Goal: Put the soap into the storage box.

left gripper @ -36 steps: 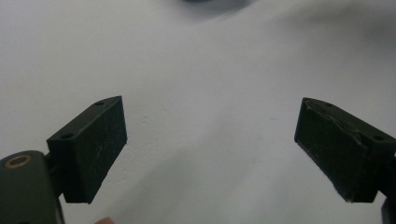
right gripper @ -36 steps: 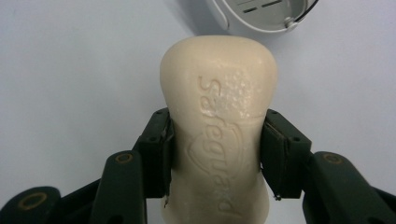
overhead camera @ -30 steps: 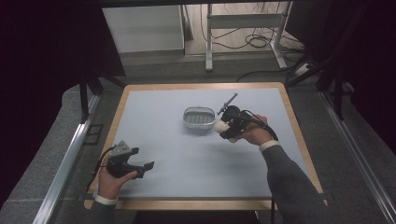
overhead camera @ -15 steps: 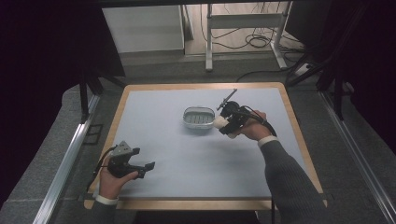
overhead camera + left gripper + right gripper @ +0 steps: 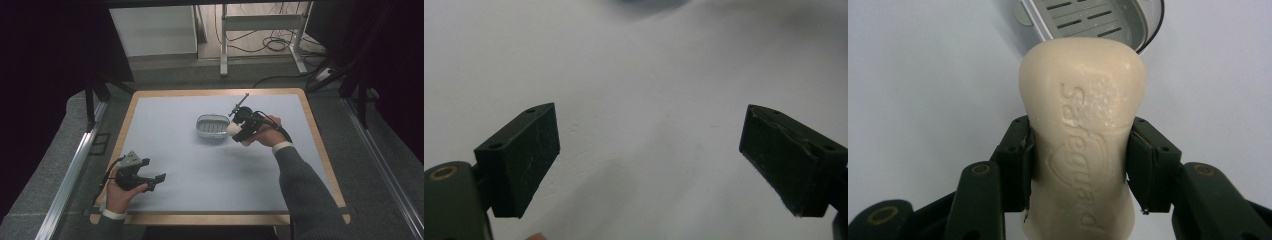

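A: High view first, going left to right: the left gripper (image 5: 150,179) is resting near seven o'clock on the tabletop (image 5: 175,150), with nothing between its jaws.

B: Agreed. The left gripper view is showing the jaws spread wide over bare pale surface, so that one is standing open and idle.

A: Moving toward centre, the soap dish (image 5: 212,125) is sitting a little past the middle, toward one o'clock. It is empty, and its slotted floor is showing.

B: Then the right gripper (image 5: 235,131) is hovering just beside the dish, at its three o'clock side. It is clamping a cream bar of soap (image 5: 1083,130) across the narrow waist, both pads pressing the sides.

A: In the right gripper view the bar is pointing toward twelve o'clock, with the soap dish (image 5: 1098,22) just beyond its tip.

B: So I'm judging the carrying step to be nearly over: the soap is being brought to the dish but is not yet over it.

A: The next move is calling for a small shift toward the dish, levelling the bar along its length, lowering, then releasing.
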A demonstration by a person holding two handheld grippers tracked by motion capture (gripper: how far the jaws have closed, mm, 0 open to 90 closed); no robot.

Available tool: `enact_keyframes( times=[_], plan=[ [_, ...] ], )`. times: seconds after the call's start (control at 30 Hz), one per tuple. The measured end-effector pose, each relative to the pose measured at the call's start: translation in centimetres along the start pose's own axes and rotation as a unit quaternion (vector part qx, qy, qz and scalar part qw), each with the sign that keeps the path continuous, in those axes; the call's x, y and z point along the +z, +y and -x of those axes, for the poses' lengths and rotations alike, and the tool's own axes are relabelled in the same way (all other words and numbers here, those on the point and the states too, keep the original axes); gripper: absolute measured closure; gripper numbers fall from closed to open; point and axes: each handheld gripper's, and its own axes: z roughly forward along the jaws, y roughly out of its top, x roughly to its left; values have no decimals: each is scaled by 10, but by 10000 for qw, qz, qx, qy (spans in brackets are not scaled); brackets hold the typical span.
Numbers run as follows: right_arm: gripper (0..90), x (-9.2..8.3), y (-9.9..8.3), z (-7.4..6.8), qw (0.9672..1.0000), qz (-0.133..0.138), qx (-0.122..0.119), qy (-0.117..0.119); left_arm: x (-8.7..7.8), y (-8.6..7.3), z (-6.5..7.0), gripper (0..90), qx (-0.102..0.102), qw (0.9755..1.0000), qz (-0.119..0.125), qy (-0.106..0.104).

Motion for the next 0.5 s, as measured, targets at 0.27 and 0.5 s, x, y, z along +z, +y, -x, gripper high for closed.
enact_keyframes(
  times=[0.27, 0.5],
  plan=[
    [495, 1, 7, 4, 10000, 7, -6, -6, 0, 0, 0, 98, -4, 10000, 5, 3],
    [495, 0, 15, 8, 9999, 2, -107, -23, 0, 0, 0, 98, 6, 10000, -3, 1]
  ],
)
